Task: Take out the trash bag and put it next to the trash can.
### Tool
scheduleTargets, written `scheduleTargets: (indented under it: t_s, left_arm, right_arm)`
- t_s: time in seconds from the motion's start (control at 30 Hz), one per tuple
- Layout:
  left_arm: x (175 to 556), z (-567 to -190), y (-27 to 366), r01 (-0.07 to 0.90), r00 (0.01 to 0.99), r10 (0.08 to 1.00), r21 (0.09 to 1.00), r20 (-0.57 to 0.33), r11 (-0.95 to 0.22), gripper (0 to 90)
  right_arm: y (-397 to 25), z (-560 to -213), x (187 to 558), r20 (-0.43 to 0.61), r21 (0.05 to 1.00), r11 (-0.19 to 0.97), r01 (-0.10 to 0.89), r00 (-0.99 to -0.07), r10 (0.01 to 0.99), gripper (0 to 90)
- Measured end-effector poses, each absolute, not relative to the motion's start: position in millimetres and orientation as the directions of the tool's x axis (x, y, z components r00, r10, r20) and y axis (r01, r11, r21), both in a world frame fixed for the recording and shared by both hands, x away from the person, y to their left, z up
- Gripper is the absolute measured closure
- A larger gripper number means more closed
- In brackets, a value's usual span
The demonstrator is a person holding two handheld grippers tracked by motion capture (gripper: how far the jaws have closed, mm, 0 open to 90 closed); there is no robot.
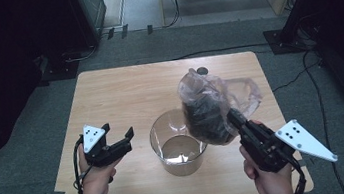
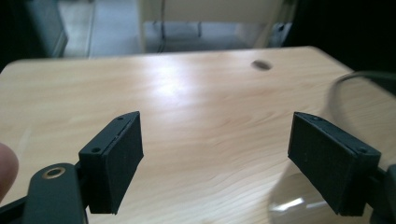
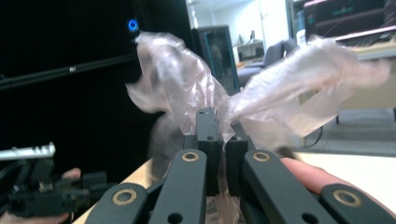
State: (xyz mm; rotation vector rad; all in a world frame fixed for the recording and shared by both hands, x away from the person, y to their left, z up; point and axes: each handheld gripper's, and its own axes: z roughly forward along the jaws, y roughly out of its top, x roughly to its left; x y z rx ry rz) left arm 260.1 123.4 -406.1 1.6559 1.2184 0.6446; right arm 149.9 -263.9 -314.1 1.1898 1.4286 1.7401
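A clear plastic bag (image 1: 209, 104) with dark contents hangs in the air over the right rim of a clear round container (image 1: 179, 149) at the table's front middle. My right gripper (image 1: 232, 118) is shut on the bag's thin film; in the right gripper view the bag (image 3: 196, 88) billows above the closed right gripper (image 3: 222, 133). My left gripper (image 1: 117, 133) stands open to the left of the container, nothing between its fingers. In the left gripper view the left gripper (image 2: 215, 158) faces bare wood, with the container's rim (image 2: 343, 81) at the right.
The light wooden table (image 1: 124, 95) has a small dark hole (image 1: 201, 70) near its far edge. Cables (image 1: 307, 69) run over the grey floor to the right. Dark equipment stands at the far left and far right.
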Motion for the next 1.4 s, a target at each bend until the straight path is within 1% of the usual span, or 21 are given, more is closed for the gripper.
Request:
scheduleTargets:
  t_s: [0.13,0.2,0.3,0.4,0.5,0.63,0.67,0.9,1.03,1.27,1.4]
  left_arm:
    - [270,-436,139,0.497,0.28,0.955,0.866,-0.095,-0.059,17.8]
    - [274,-453,148,0.539,0.239,0.966,0.841,-0.102,-0.044,17.8]
    - [274,-476,161,0.587,0.18,0.98,0.808,-0.08,-0.042,17.8]
    - [271,-494,173,0.617,0.144,0.989,0.785,-0.036,-0.061,17.8]
    - [269,-506,183,0.641,0.123,0.992,0.765,-0.03,-0.056,17.8]
    - [271,-516,190,0.66,0.109,0.994,0.746,0.024,-0.091,17.8]
    - [272,-518,191,0.664,0.105,0.994,0.742,0.027,-0.09,17.8]
    - [272,-521,193,0.659,0.107,0.994,0.749,-0.004,-0.068,17.9]
    - [272,-521,193,0.659,0.11,0.994,0.749,-0.002,-0.071,17.8]
    - [272,-521,193,0.659,0.114,0.994,0.748,-0.002,-0.074,17.9]
    - [272,-521,193,0.659,0.119,0.993,0.748,-0.007,-0.074,17.9]
  right_arm:
    - [-278,-306,144,0.262,0.964,-0.261,0.059,-0.407,0.875,90.0]
    - [-285,-304,143,0.268,0.962,-0.269,0.053,-0.391,0.881,90.0]
    - [-294,-304,144,0.275,0.96,-0.276,0.051,-0.36,0.891,90.0]
    - [-299,-307,147,0.264,0.964,-0.264,0.047,-0.328,0.907,90.0]
    - [-301,-313,154,0.254,0.967,-0.249,0.056,-0.3,0.92,90.0]
    - [-301,-324,165,0.237,0.971,-0.224,0.08,-0.258,0.937,90.0]
    - [-301,-328,168,0.239,0.971,-0.224,0.088,-0.252,0.938,90.0]
    - [-296,-351,194,0.239,0.965,-0.207,0.158,-0.216,0.947,90.0]
    - [-290,-364,211,0.228,0.962,-0.187,0.199,-0.212,0.95,90.0]
    - [-274,-383,252,0.244,0.946,-0.176,0.271,-0.243,0.939,90.0]
    - [-261,-389,275,0.255,0.945,-0.176,0.274,-0.288,0.923,90.0]
